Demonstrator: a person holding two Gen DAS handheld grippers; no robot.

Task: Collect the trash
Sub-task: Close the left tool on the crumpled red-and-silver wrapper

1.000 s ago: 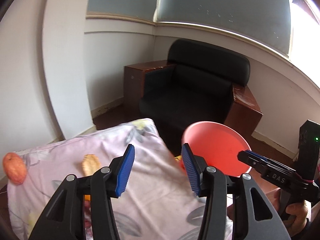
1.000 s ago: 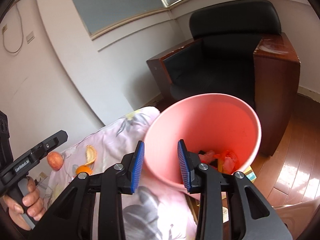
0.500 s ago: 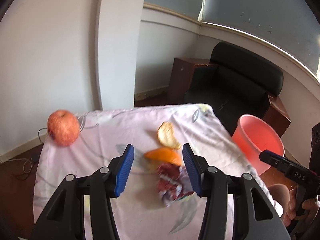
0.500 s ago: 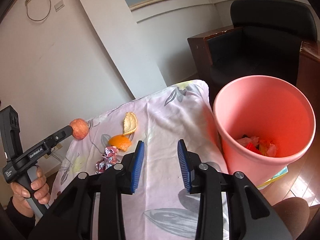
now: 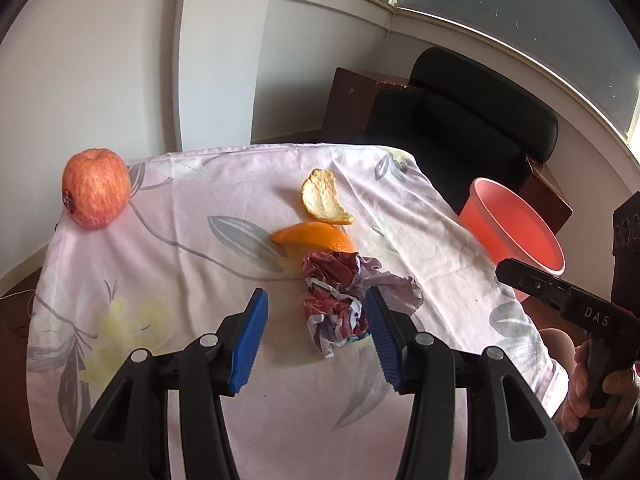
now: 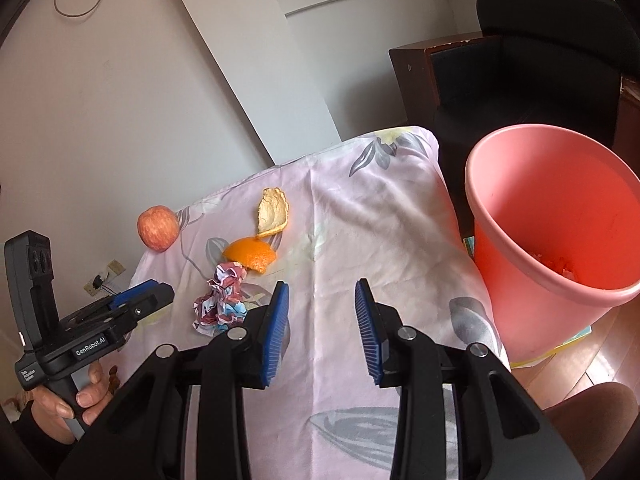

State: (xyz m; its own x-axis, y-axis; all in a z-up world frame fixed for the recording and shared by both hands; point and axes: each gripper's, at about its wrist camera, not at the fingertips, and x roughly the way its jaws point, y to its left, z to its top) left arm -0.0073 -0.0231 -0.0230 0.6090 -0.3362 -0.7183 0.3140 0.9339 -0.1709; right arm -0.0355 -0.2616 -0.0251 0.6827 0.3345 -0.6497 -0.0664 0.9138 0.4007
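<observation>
Crumpled wrapper (image 5: 344,300): maroon, white and pale-blue foil-like wad, irregular, loosely balled, lying on the floral cloth of the desk (image 5: 168,264), touching or just short of the orange peel piece (image 5: 316,238) behind it. Second peel (image 5: 322,202), pale pith up, just beyond that. Left gripper (image 5: 316,336) poised low over the near end of the wad, jaws spread wide, nothing pinched; right-hand pad (image 5: 382,340) already overlapping the wad's edge in the left wrist view, left-hand pad well clear. Judged step: approach to grasp the wrapper. To do well: shift slightly rightward so the wad sits centred, descend until the pads straddle the thickest part, close gently but fully, since the wad likely compresses and springs back; keep tips off the cloth to avoid snagging fabric; avoid dragging the orange peel along. Right gripper (image 6: 322,320) hanging over bare cloth, jaws likewise apart, empty. Pink bin (image 6: 556,240) off the right edge of the desk, some waste visible inside. Apple (image 5: 96,188) whole, at far left corner, probably not trash.
</observation>
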